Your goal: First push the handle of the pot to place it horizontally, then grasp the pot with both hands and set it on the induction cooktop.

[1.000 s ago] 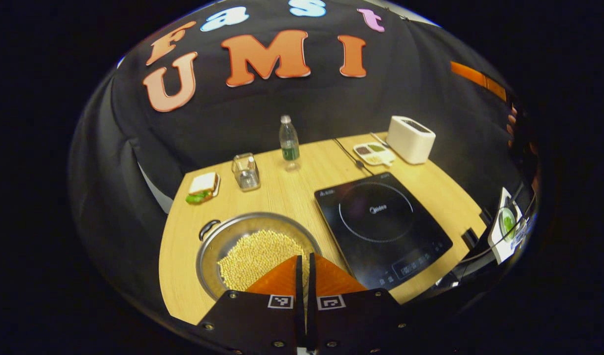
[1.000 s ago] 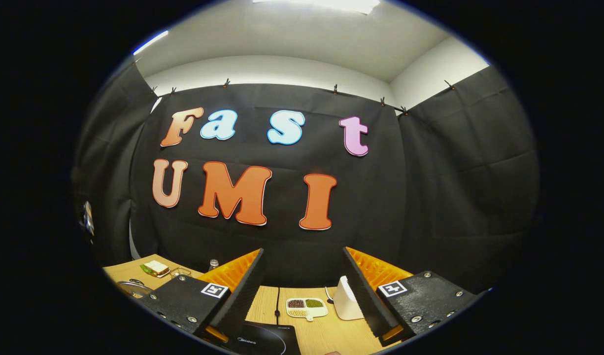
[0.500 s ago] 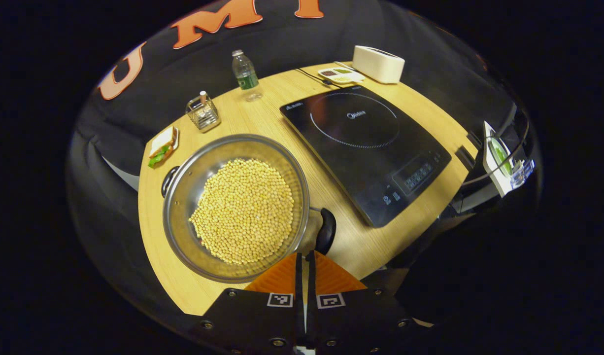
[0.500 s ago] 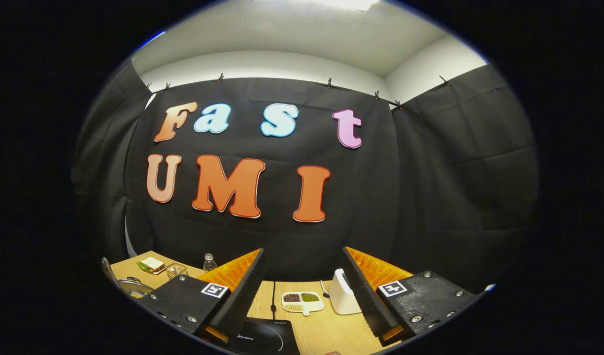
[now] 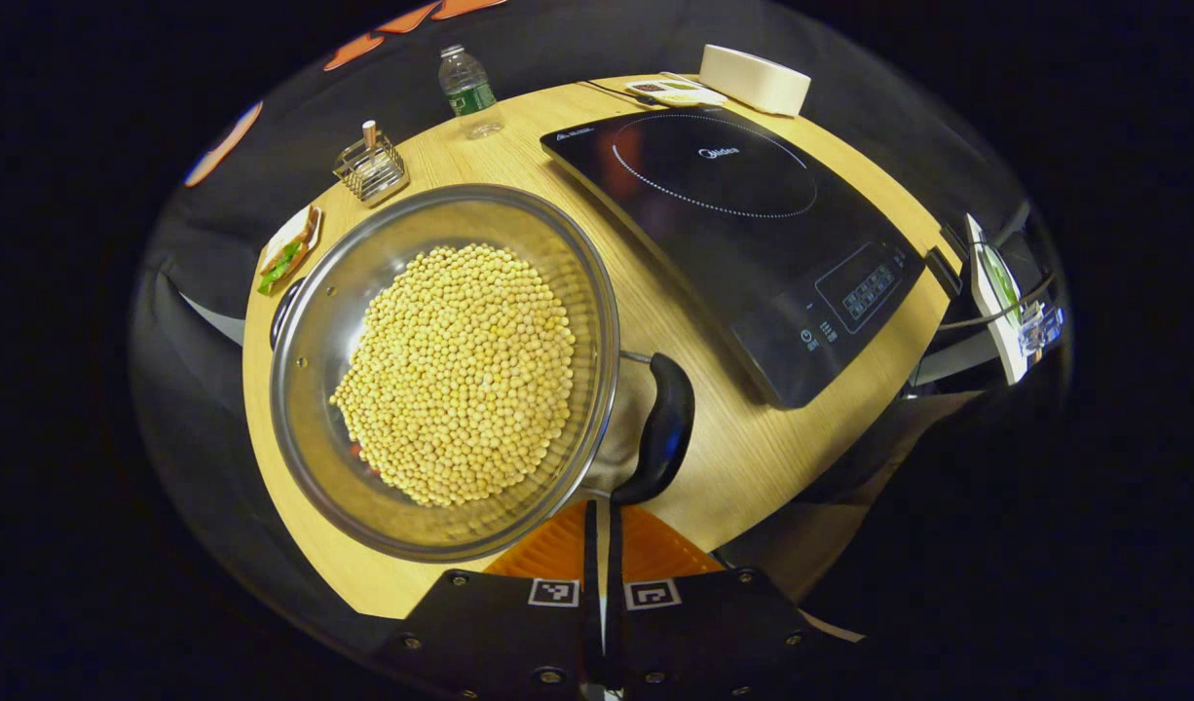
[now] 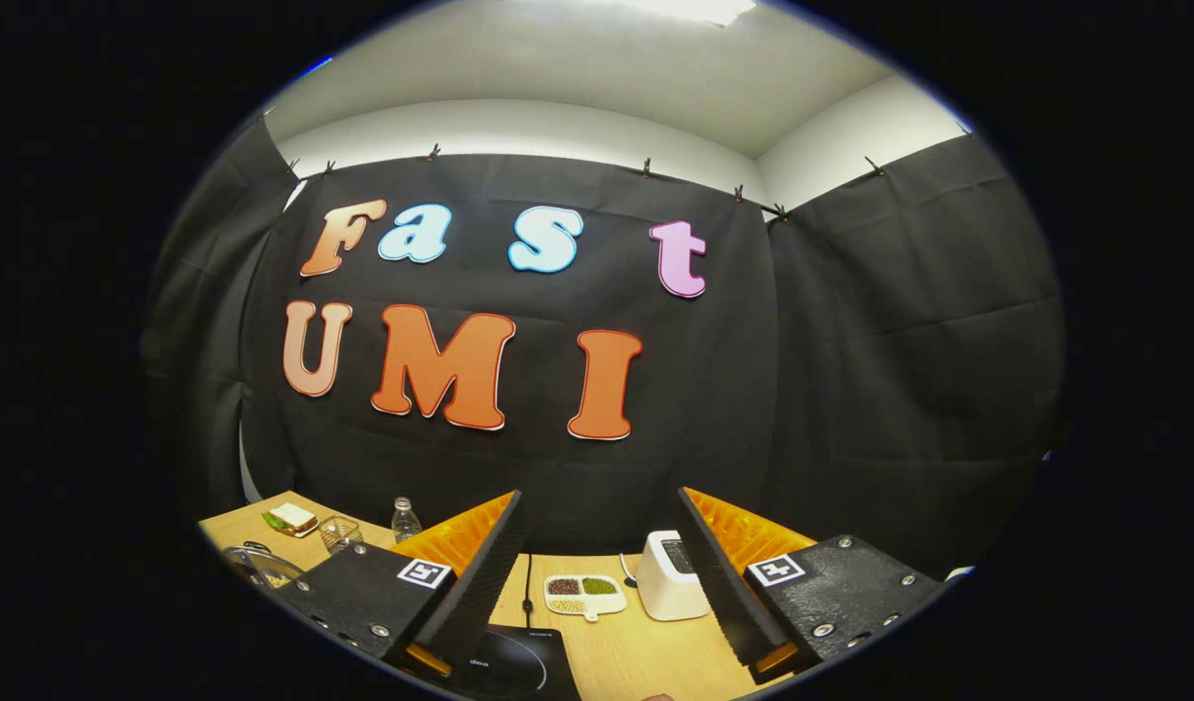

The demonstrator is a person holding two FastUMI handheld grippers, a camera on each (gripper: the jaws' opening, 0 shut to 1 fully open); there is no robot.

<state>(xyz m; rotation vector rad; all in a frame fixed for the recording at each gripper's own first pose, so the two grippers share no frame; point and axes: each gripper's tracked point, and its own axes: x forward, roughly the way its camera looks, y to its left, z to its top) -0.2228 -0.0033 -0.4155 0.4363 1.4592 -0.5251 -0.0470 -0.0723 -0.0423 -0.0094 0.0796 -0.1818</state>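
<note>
A steel pot full of yellow beans sits on the wooden table, left of the black induction cooktop. Its near black handle points toward the front right; the far handle peeks out behind the rim. My left gripper is shut, tips just below the near handle and close to it; contact cannot be told. In the right gripper view my right gripper is open and held high, level with the booth wall. The pot rim and a cooktop corner show low down.
Along the table's back stand a sandwich, a wire caddy, a water bottle, a divided dish and a white toaster. A cable runs behind the cooktop. The table's front edge lies close under my left gripper.
My left gripper has tilted down and closed in on the pot, whose near handle now lies just ahead of the tips. The right gripper has barely drifted, staying open.
</note>
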